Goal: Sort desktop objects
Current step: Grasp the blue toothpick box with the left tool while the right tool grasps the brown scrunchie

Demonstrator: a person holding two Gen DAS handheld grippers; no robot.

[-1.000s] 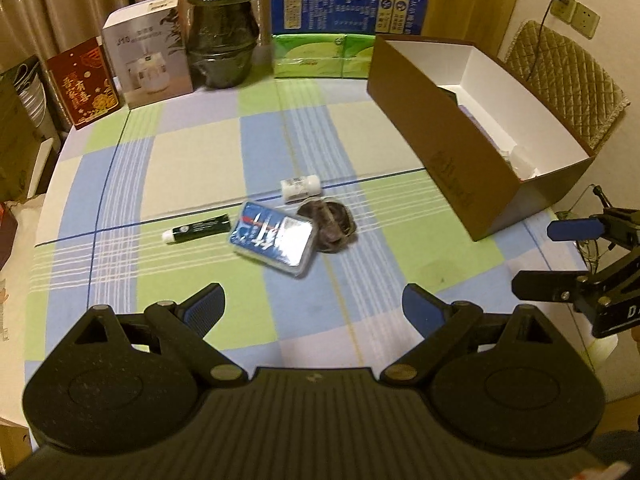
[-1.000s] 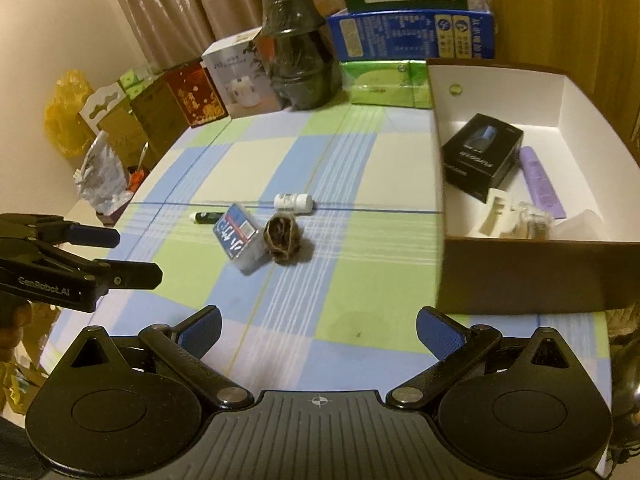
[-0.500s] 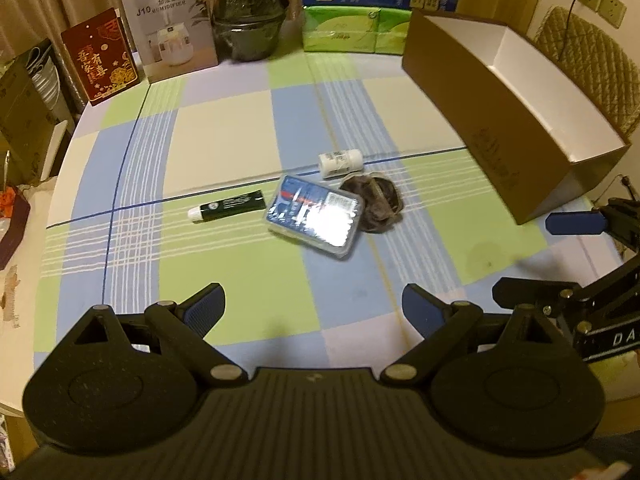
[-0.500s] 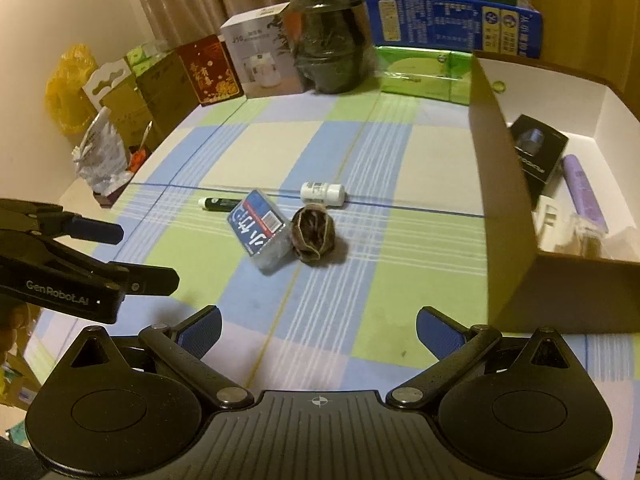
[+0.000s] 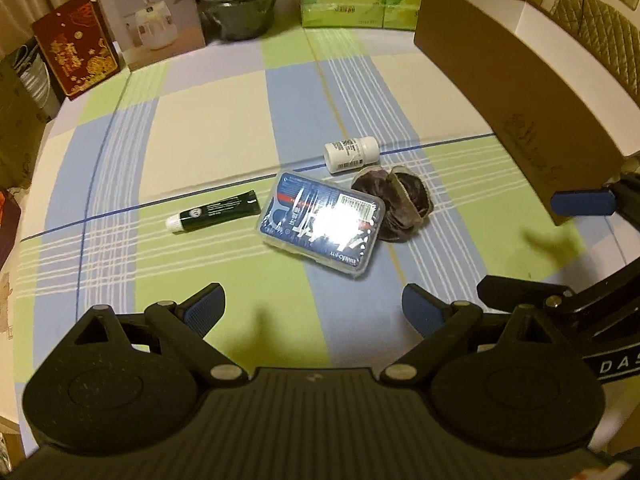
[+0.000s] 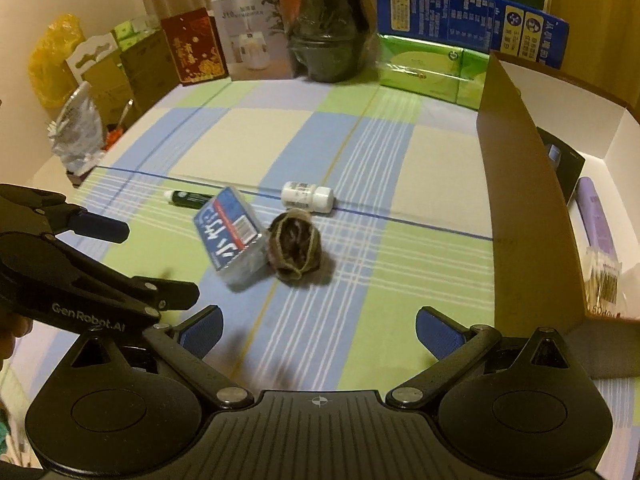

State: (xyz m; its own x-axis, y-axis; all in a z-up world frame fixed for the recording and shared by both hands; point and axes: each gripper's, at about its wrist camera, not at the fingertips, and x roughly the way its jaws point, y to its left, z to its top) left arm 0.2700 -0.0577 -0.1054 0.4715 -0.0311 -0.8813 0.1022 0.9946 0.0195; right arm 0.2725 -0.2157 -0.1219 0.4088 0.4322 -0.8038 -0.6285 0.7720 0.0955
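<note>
A clear plastic case with a blue card lies mid-table. A dark brown hair scrunchie touches its right side. A white pill bottle lies behind them. A dark green tube lies to the left. My left gripper is open and empty, just in front of the case. My right gripper is open and empty, in front of the scrunchie. Each gripper shows in the other's view, the right and the left.
A brown cardboard box stands at the right, holding a black box and a purple tube. At the back stand green tissue packs, a dark vase, a white carton and a red box.
Both grippers have moved forward and lower toward the cluster of objects; the objects look larger and nearer. Nothing on the table has moved. Both grippers stay open.
</note>
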